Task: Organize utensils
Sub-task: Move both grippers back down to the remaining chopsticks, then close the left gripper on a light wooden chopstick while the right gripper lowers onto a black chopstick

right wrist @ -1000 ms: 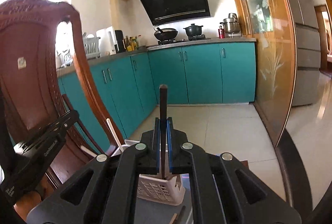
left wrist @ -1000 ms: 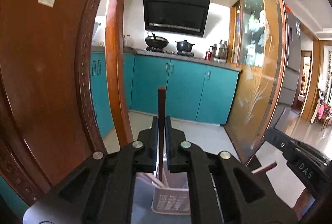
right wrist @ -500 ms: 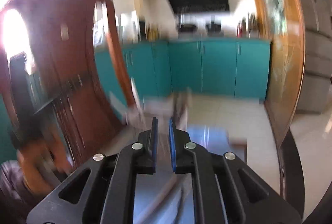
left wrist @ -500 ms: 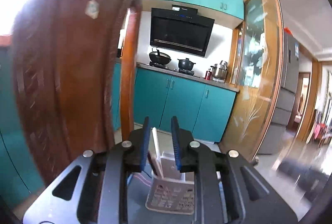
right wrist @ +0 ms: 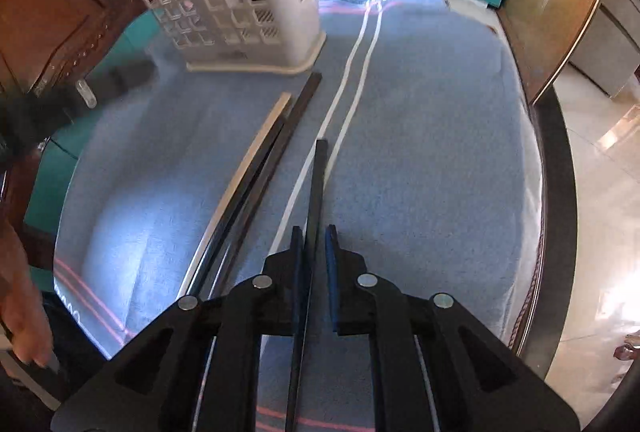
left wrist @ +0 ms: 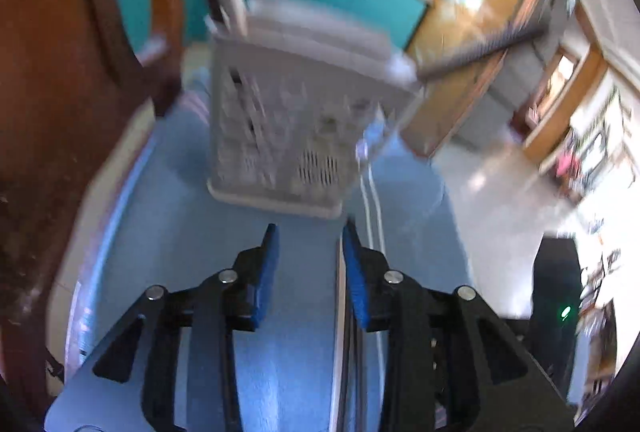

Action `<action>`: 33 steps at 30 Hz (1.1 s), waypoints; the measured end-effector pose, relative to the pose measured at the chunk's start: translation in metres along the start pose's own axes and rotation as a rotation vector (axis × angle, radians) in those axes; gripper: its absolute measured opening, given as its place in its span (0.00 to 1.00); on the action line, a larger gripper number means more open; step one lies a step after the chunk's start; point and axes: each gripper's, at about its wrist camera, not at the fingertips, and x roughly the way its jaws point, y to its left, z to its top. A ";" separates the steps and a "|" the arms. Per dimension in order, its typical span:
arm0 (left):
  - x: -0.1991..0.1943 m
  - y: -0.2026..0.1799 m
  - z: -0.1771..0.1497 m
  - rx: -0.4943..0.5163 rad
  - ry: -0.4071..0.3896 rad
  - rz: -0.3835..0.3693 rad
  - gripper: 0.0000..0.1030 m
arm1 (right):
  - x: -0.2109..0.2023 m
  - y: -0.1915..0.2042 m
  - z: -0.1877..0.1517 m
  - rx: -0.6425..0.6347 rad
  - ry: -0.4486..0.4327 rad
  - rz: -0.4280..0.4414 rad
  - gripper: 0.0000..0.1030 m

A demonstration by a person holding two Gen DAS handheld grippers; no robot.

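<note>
Left gripper (left wrist: 308,244): black frame, blue pads, pointing down at a blue towel-like cloth (right wrist: 420,152) that covers the table. Jaws are opening; the gap between the pads shows only cloth, nothing held. A pale thin stick-like edge runs along the inside of the right-hand pad, too blurred to identify. Left wrist view is strongly motion-blurred.

White perforated plastic utensil basket (left wrist: 296,120) stands upright on the cloth just ahead of the left gripper. It has a grid wall with slotted vents near the base. A pale handle rises from its top; the rest of the contents cannot be made out.

Right gripper (right wrist: 310,244): jaws stand at a narrow gap. One dark square-section chopstick (right wrist: 316,192) lies between the pads, its far end extending forward over the cloth beside two white stripes. Whether the pads press on it cannot be told; a sliver of space shows on the right side.

To the left of that chopstick, three more sticks lie together on the cloth: one pale chopstick (right wrist: 256,148) and two dark chopsticks (right wrist: 288,128). Their far ends are near the basket's base.

Dark wooden chair (left wrist: 52,92) stands at the left table edge. A hand (right wrist: 20,312) appears at lower left in the right wrist view.
</note>
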 end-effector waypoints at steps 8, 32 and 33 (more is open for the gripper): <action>0.042 -0.020 -0.031 0.144 0.198 0.036 0.34 | -0.001 -0.019 0.002 0.078 -0.006 -0.004 0.10; 0.039 -0.022 -0.037 0.171 0.235 0.050 0.39 | -0.006 -0.029 0.011 0.112 -0.031 -0.016 0.12; 0.040 -0.024 -0.038 0.180 0.240 0.048 0.39 | -0.006 -0.029 0.011 0.114 -0.031 -0.016 0.12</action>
